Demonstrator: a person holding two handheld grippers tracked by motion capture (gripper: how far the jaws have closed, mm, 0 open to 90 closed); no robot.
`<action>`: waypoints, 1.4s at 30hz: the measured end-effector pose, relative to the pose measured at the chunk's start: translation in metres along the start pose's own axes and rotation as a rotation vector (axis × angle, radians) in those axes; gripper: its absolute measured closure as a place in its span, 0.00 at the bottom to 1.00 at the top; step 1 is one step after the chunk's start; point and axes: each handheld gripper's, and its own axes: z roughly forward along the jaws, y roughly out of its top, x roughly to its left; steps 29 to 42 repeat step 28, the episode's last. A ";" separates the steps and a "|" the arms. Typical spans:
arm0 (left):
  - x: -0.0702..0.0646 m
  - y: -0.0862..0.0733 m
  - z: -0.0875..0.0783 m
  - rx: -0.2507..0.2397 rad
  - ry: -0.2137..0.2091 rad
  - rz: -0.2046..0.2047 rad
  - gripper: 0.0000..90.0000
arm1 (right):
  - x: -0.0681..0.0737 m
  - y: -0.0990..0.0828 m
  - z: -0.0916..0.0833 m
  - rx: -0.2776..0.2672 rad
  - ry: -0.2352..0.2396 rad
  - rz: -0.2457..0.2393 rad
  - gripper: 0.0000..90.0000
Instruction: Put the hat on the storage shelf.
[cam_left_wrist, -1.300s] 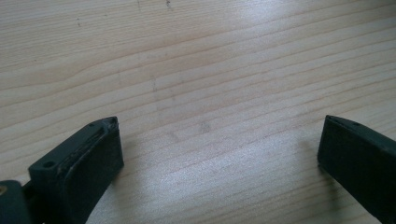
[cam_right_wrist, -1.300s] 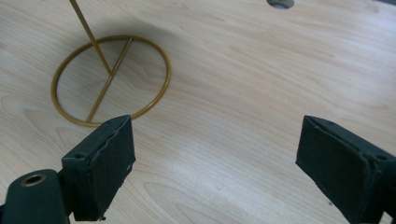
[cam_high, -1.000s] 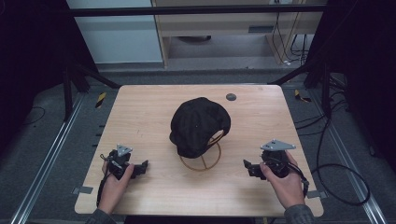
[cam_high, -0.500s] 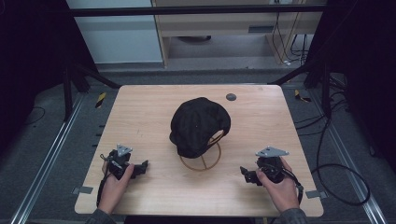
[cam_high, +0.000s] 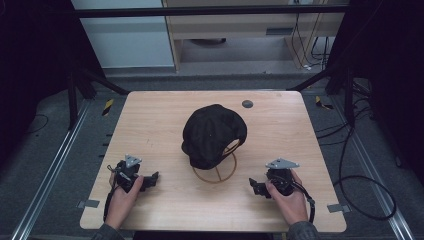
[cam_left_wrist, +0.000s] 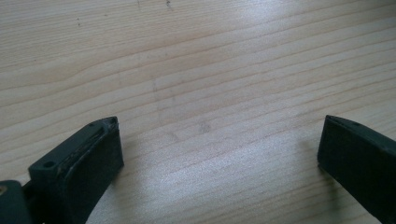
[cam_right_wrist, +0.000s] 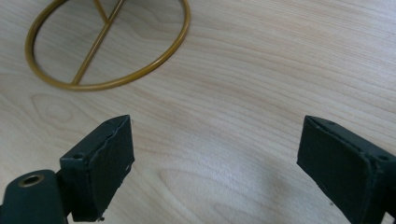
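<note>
A black cap sat on a gold wire stand near the middle of the wooden surface, its crown rounded and its brim drooping toward the person. The stand's ring base lay flat on the wood. The left gripper rested near the front left, jaws wide with nothing between them. The right gripper lay just right of the stand, jaws likewise wide and empty. A small dark disc lay behind the cap.
</note>
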 end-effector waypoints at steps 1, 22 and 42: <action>0.000 0.000 0.000 0.000 0.000 0.000 0.00 | 0.000 0.000 0.002 -0.004 -0.002 0.005 0.12; 0.000 0.000 0.000 0.000 0.000 0.000 0.00 | 0.001 -0.002 0.030 0.033 -0.059 0.044 0.08; 0.000 0.000 0.000 0.000 -0.001 0.001 0.00 | 0.006 -0.006 0.036 0.009 -0.117 -0.003 0.04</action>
